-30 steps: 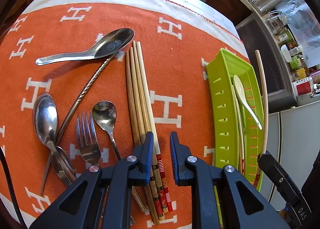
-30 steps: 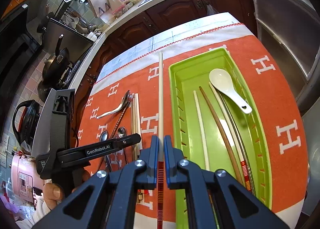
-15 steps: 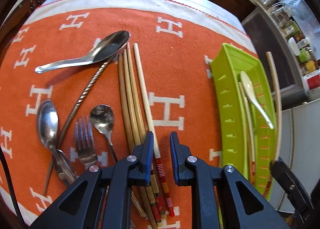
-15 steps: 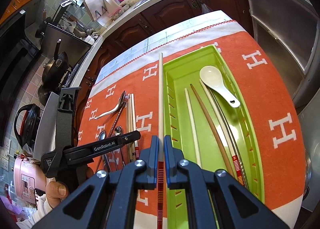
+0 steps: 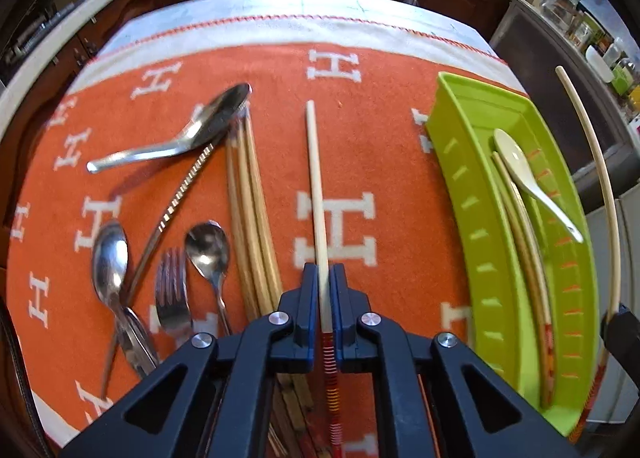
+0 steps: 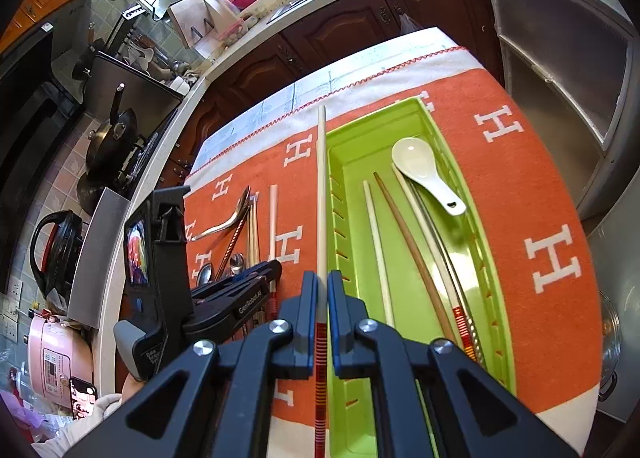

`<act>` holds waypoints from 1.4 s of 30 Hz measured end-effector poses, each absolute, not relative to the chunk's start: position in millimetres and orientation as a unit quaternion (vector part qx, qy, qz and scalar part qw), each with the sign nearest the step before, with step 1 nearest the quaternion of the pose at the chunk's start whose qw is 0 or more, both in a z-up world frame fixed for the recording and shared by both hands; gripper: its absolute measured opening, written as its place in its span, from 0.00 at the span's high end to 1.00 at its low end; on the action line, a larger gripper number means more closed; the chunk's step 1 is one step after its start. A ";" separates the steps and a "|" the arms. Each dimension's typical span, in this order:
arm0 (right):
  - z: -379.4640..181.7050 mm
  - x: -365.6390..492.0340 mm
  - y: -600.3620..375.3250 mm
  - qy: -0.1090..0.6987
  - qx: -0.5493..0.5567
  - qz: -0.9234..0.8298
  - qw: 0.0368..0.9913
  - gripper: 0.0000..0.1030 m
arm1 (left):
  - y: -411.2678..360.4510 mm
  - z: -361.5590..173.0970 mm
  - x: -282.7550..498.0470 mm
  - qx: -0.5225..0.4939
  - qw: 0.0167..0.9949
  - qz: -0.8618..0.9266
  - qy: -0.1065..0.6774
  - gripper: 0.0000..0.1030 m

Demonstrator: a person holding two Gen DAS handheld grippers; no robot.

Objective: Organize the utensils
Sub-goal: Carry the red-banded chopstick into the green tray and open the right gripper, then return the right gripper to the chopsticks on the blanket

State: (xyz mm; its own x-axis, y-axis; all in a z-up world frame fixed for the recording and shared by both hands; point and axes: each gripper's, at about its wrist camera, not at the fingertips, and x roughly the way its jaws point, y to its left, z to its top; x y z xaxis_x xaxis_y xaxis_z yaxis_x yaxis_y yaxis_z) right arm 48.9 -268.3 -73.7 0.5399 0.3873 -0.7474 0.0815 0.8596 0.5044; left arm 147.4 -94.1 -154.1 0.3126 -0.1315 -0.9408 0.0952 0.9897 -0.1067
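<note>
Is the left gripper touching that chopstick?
Touching. The left wrist view shows the left gripper with fingers pressed against both sides of the pale chopstick.

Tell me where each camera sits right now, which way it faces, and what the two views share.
Left wrist: on the left gripper, looking steeply down at the orange cloth with its spoons, fork and chopsticks; its jaws, just closed, pinch a pale chopstick.
Right wrist: on the right gripper, angled down along the green tray toward the kitchen counter; its jaws grip another chopstick; the left gripper and a hand show.
Shared: cloth, tray, white spoon, loose cutlery.
</note>
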 end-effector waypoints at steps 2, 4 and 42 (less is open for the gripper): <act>-70.6 47.5 -272.5 0.469 0.243 0.084 0.845 0.95 | -92.5 -144.0 142.6 -0.030 0.807 -0.085 0.584 0.97; -70.3 48.2 -275.8 0.474 0.230 0.072 0.847 0.95 | -93.1 -129.0 135.3 -0.039 0.809 -0.104 0.578 0.97; -58.3 31.6 -275.0 0.479 0.209 0.034 0.852 0.84 | -91.7 -44.8 84.4 -0.005 0.849 -0.161 0.503 0.51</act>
State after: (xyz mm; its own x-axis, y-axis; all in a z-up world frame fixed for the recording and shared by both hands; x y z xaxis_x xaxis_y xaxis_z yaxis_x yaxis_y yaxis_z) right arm 31.6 -275.0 -58.3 0.5387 0.2582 -0.8020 0.1421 0.9104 0.3886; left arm 84.4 -91.7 -44.8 0.4428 -0.2792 -0.8520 0.2685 0.9480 -0.1711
